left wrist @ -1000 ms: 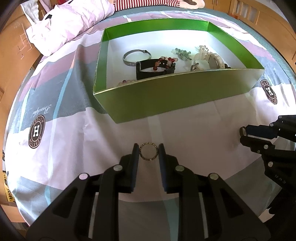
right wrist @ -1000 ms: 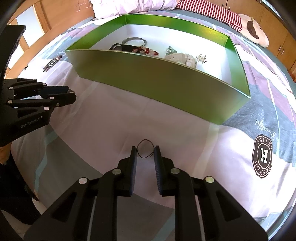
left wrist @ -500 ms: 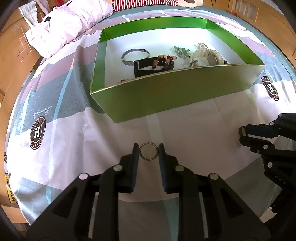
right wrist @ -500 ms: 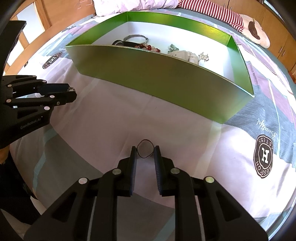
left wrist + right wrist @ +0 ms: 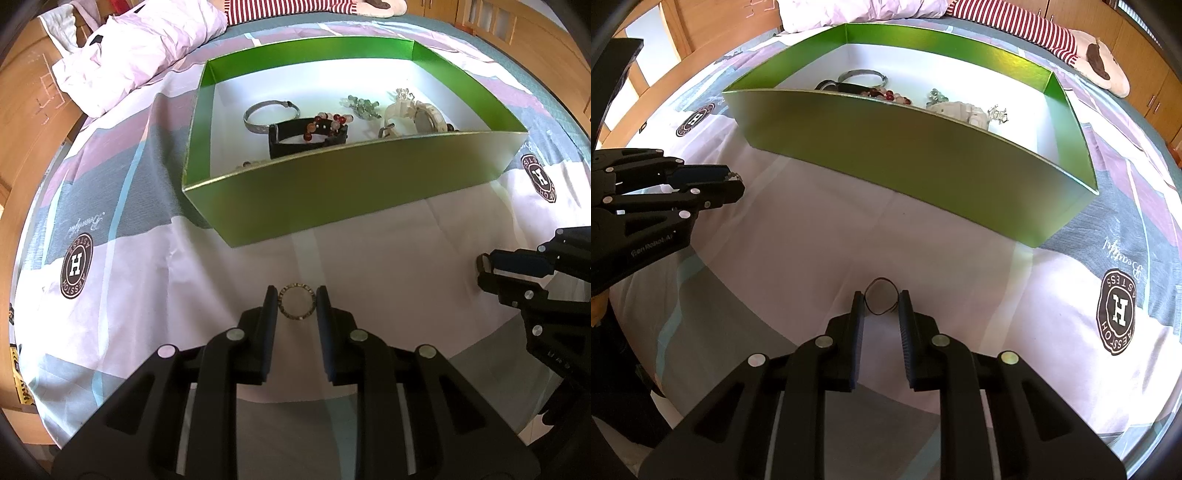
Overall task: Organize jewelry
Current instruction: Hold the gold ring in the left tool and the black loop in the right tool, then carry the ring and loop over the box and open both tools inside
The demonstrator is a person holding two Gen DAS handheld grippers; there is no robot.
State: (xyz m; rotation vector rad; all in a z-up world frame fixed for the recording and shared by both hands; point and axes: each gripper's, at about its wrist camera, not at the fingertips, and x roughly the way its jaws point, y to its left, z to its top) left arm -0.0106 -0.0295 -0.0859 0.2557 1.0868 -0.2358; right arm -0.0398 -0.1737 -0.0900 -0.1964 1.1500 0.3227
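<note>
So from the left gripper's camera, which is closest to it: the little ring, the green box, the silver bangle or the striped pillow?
1. Little ring, held between the left gripper fingers.
2. Green box, its front wall straight ahead.
3. Silver bangle, inside the box, left part.
4. Striped pillow, beyond the box at the bed's far end.

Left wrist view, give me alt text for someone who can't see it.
The left gripper grips a thin studded metal ring above a patterned bedsheet. Ahead sits an open green cardboard box holding bracelets; the right gripper is at right.

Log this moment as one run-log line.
left hand-held gripper: shut on studded ring | right hand-held gripper: shut on thin dark loop | green box: ahead
</note>
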